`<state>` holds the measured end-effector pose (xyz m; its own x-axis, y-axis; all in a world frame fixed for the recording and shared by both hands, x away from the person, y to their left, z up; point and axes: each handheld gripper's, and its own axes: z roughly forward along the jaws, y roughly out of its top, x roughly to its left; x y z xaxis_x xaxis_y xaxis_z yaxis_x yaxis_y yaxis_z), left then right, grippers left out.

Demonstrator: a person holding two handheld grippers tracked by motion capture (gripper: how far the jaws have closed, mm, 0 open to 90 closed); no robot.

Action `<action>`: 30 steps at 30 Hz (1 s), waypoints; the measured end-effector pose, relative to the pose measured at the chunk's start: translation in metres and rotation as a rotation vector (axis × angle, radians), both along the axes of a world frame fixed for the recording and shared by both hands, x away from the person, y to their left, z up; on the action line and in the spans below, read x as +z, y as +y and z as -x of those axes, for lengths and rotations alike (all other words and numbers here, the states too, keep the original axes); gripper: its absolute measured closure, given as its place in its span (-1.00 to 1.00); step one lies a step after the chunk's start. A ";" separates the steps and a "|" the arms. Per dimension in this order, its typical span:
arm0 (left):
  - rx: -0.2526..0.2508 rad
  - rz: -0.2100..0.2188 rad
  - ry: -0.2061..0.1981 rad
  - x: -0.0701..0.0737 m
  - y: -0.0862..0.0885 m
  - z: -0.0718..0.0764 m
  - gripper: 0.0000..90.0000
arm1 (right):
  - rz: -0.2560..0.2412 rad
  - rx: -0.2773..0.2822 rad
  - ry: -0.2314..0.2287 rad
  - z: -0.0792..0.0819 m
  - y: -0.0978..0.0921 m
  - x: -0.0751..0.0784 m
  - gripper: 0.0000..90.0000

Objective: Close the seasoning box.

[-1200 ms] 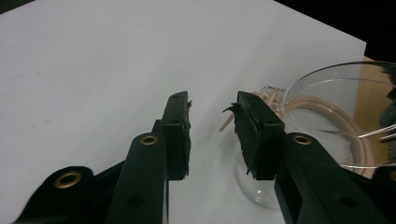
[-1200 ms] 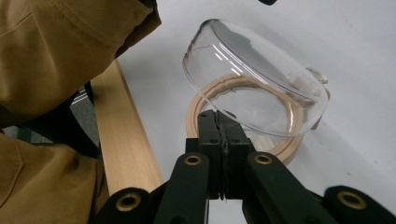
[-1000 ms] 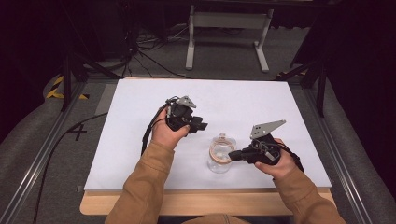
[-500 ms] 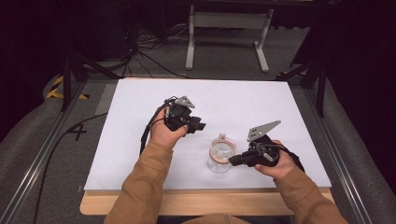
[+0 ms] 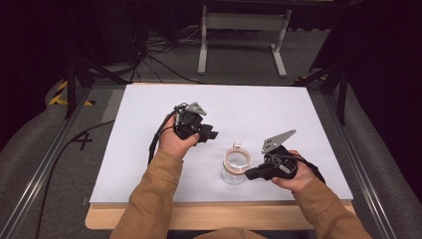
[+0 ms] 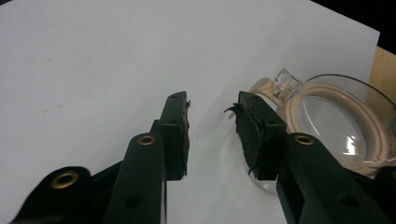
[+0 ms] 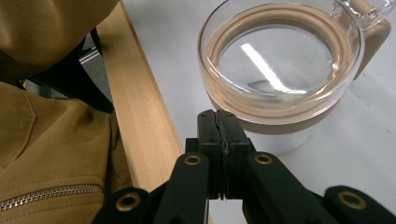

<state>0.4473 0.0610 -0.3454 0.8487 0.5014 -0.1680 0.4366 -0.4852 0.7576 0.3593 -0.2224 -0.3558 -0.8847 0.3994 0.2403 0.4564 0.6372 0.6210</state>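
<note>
On the white bench (image 5: 149, 164), the left hand-held gripper (image 5: 209, 134) is held with its jaws apart, empty; a clear glass jar (image 5: 236, 164) with a tan-sealed lid stands upright just to its right and nearer. The right hand-held gripper (image 5: 249, 174), jaws pressed together, is seen almost touching the jar's right side. Nothing stands between.

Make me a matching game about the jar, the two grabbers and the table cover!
Things:
1. left gripper
2. right gripper
3. glass jar
4. table cover

States:
A. white and flat
B. jaws pressed together
C. see-through, with a tan ring at its top
D. jaws apart, nothing between them

Pairs: 1-D, 2-B, 3-C, 4-A
</note>
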 end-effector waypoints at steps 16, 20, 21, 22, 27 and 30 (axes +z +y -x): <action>0.040 -0.002 -0.017 0.001 0.015 0.007 0.29 | -0.109 -0.056 -0.137 0.001 -0.021 0.035 0.87; 0.079 -0.001 -0.012 -0.003 0.026 0.013 0.25 | -0.156 -0.095 -0.195 -0.006 -0.029 0.047 0.73; 0.089 0.004 -0.012 -0.004 0.029 0.014 0.24 | -0.166 -0.110 -0.210 -0.008 -0.031 0.049 0.70; 0.098 -0.002 -0.013 -0.004 0.032 0.015 0.23 | -0.176 -0.119 -0.221 -0.011 -0.034 0.051 0.65; 0.145 0.002 -0.016 -0.005 0.049 0.022 0.20 | -0.199 -0.186 -0.265 -0.024 -0.044 0.056 0.45; 0.173 0.008 -0.017 -0.005 0.056 0.025 0.17 | -0.212 -0.222 -0.279 -0.032 -0.051 0.058 0.39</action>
<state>0.4222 0.1175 -0.3504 0.7525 0.6390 -0.1592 0.5005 -0.3980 0.7688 0.3915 -0.2735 -0.2980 -0.8257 0.5551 0.1007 0.3638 0.3874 0.8471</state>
